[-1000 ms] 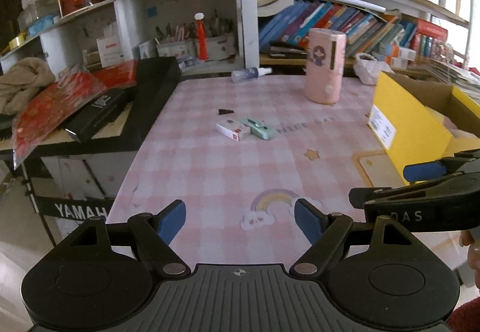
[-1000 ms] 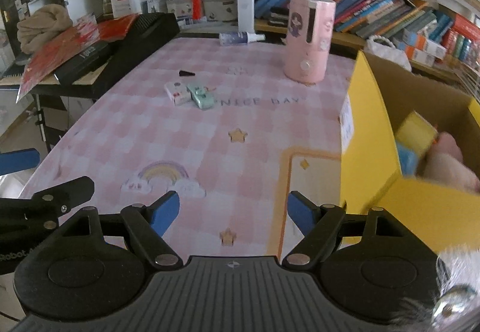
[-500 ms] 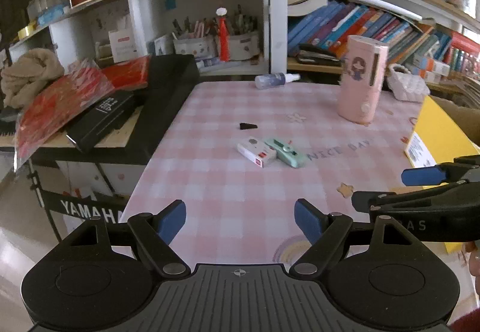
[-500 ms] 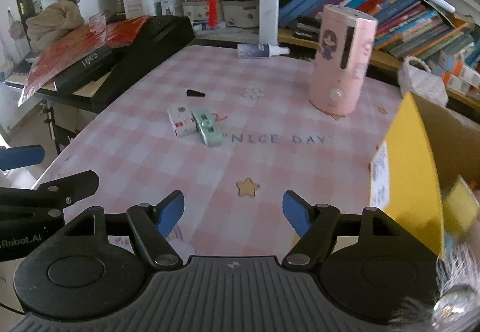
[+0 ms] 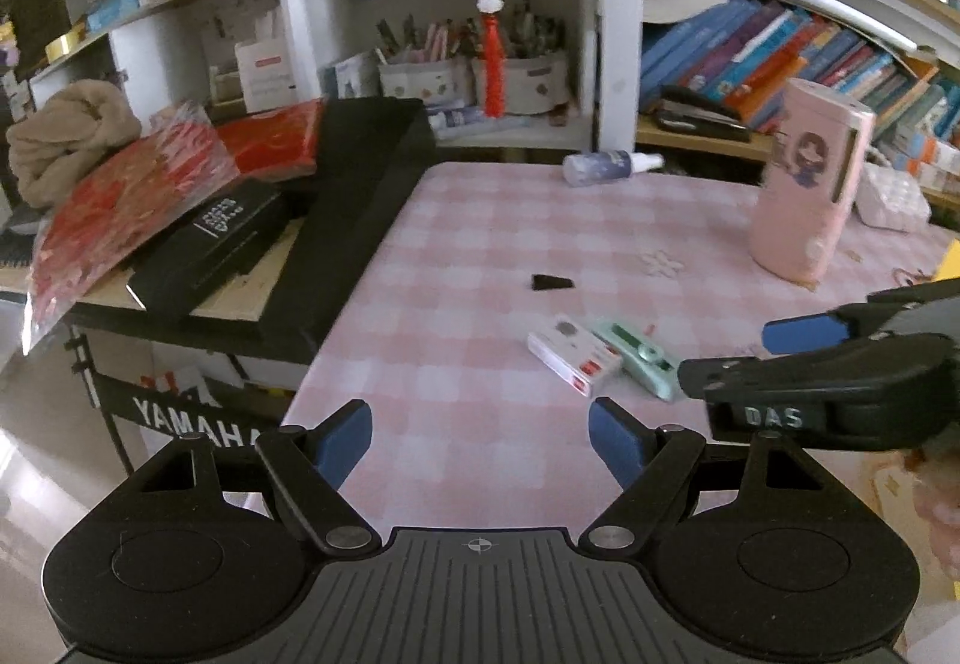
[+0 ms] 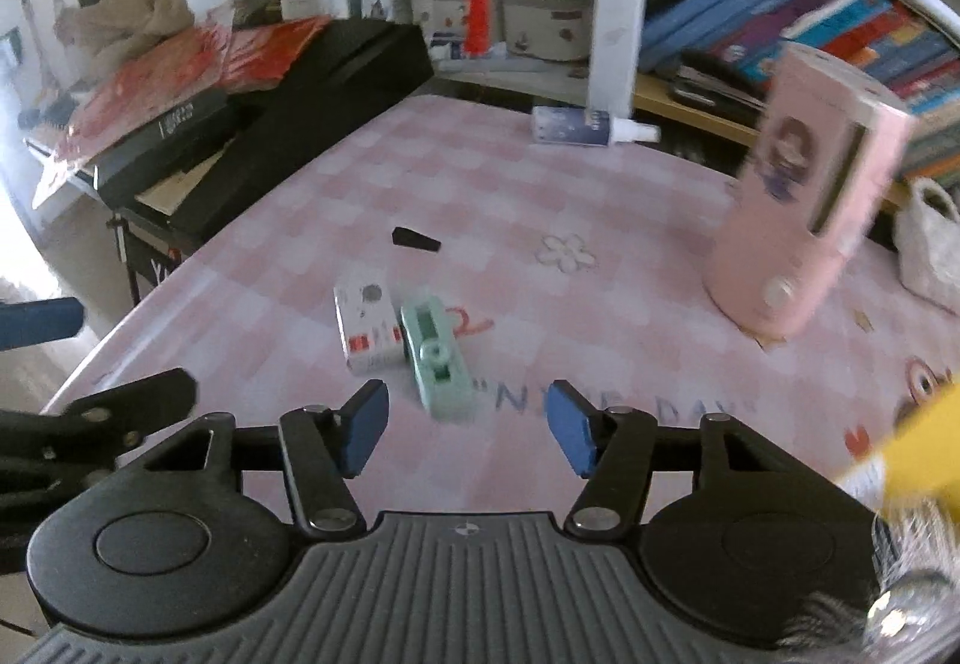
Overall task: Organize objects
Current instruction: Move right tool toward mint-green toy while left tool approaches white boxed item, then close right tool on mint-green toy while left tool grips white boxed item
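Note:
A small white box with red marks (image 6: pixel 366 328) and a mint green flat gadget (image 6: pixel 441 361) lie side by side on the pink checked tabletop (image 6: pixel 600 340). They also show in the left wrist view, the white box (image 5: pixel 573 355) and the green gadget (image 5: pixel 639 358). A small black wedge (image 6: pixel 415 239) lies beyond them. My right gripper (image 6: pixel 468 427) is open and empty, just short of the green gadget. My left gripper (image 5: pixel 480 442) is open and empty, near the table's left front edge.
A tall pink canister (image 6: pixel 804 220) stands at the right. A small spray bottle (image 6: pixel 579 129) lies at the back. A black keyboard case (image 5: pixel 354 208) with red packets flanks the table's left. A yellow box corner (image 6: pixel 906 436) shows at the right. Bookshelves stand behind.
Both grippers have moved forward and left toward the white box and green gadget. The yellow box has slid almost out of both views. Both grippers stay open.

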Tool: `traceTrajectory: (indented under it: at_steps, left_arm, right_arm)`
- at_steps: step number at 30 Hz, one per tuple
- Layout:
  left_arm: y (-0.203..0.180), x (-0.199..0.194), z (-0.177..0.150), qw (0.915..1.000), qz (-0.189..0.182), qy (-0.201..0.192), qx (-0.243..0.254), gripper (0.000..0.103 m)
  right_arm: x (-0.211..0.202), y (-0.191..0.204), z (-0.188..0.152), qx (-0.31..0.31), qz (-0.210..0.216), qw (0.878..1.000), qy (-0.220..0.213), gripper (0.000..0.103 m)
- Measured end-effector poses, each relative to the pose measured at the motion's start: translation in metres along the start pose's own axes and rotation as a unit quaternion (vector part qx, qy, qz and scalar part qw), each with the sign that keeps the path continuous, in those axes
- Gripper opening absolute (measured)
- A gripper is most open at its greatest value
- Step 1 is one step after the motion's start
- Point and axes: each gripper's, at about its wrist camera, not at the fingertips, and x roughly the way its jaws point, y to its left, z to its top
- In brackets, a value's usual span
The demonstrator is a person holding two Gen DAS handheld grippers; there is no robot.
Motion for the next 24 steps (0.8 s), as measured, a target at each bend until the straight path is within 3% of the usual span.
traceTrajectory:
  at_steps: [5, 11, 13, 15, 16, 24]
  left_arm:
    - [0.008, 0.007, 0.004, 0.9999, 0.012, 0.003, -0.012, 0.081]
    - [0.011, 0.012, 0.002, 0.9997, 0.015, 0.012, -0.014, 0.081]
    - [0.01, 0.014, 0.001, 0.9997, 0.014, 0.015, -0.011, 0.081]
    - [0.009, 0.015, 0.001, 0.9997, 0.013, 0.017, -0.009, 0.081]
    - [0.008, 0.016, 0.002, 0.9998, 0.011, 0.017, -0.008, 0.081]
    - [-0.002, 0.021, 0.005, 0.9999, -0.003, 0.014, 0.005, 0.081]
  right_arm:
    - [0.038, 0.005, 0.013, -0.034, 0.018, 0.999, 0.038, 0.056]
    - [0.061, 0.007, 0.014, -0.054, 0.023, 0.997, 0.044, 0.053]
    - [0.063, 0.006, 0.017, -0.048, 0.029, 0.998, 0.041, 0.049]
    - [0.064, 0.006, 0.018, -0.05, 0.033, 0.998, 0.032, 0.037]
    - [0.065, 0.006, 0.019, -0.054, 0.037, 0.997, 0.028, 0.024]
    - [0.041, -0.011, 0.022, -0.007, 0.019, 1.0, 0.01, 0.023]
